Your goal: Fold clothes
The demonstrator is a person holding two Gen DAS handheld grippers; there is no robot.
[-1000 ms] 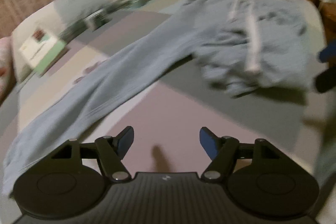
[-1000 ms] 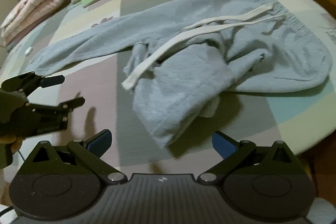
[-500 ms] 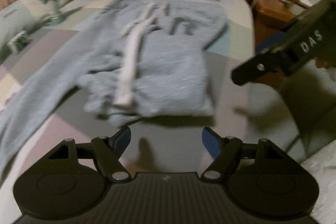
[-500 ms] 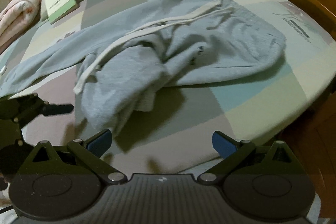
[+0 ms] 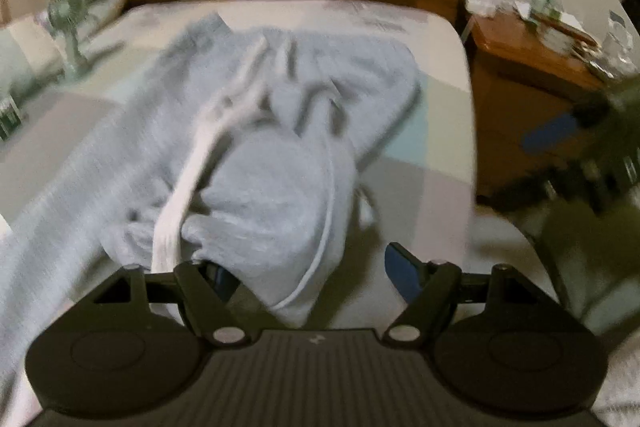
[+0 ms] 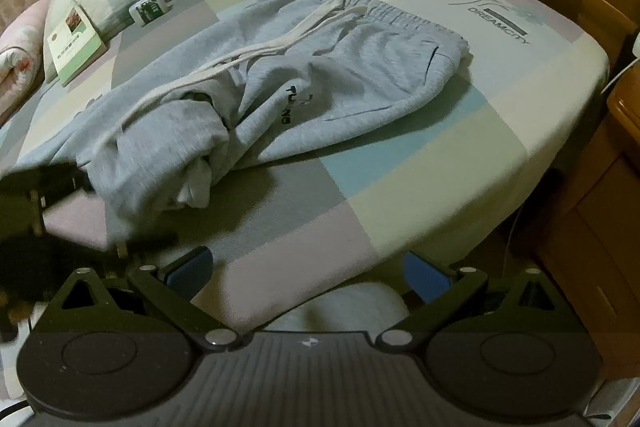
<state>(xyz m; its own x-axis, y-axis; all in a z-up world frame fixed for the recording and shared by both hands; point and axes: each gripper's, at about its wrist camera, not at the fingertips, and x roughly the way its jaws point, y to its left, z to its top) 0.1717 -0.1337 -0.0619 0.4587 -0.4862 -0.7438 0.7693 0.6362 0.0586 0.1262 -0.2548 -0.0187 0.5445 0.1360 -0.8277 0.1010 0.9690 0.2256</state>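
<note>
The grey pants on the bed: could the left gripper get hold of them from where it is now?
Probably yes. The left gripper is open right at the bunched near end of the pants, with cloth already lying between its fingers and nothing in front of it.

Left gripper [image 5: 316,273]: matte black body w/ ribbed centre plate, small pale logo at its top edge, round disc housing each side. Angled black link arms, silver pivot screws, triangular cut-outs near the outer screws. Finger pads [image 5: 402,275] blue. Right gripper [image 6: 308,273]: same build, black ribbed plate, logo, 2 discs, silver screws, blue pads [image 6: 424,279]. Thin cable at lower left edge.
</note>
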